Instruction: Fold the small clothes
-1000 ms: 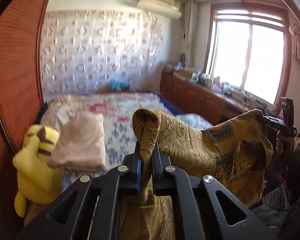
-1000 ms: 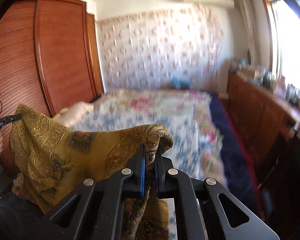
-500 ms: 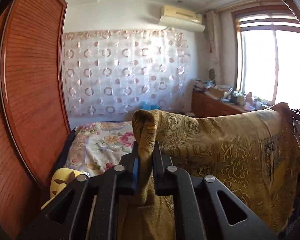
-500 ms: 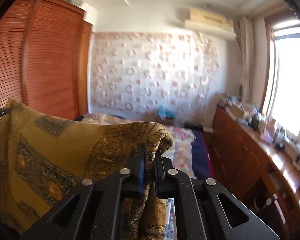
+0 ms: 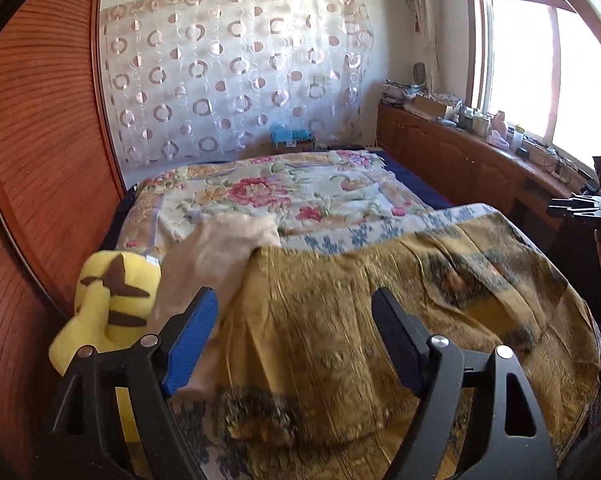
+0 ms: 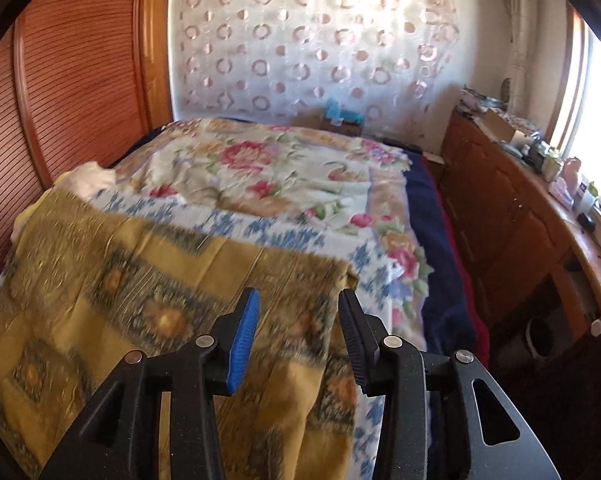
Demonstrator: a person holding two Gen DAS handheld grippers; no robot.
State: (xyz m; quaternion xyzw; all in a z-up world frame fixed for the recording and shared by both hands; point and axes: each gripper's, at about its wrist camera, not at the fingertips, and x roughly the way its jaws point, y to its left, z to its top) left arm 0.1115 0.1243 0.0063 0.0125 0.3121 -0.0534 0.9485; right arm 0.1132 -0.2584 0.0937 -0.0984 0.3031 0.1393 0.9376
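Gold cloth: earlier pinched up by both claws, now lay spread on bed. Left claw & right claw had just opened, stood spread, nothing gripped.

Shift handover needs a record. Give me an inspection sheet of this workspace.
Surface: bed under a floral cover.
Job's things: gold patterned cloth spread flat at the near end; folded beige garment beside it.
Clutter: yellow plush toy at the wardrobe side.
Grippers: left hand-held gripper and right hand-held gripper open above the cloth, jaws just opened, gripping nothing.
Cables: some on the sideboard.
Surroundings: wardrobe, window.
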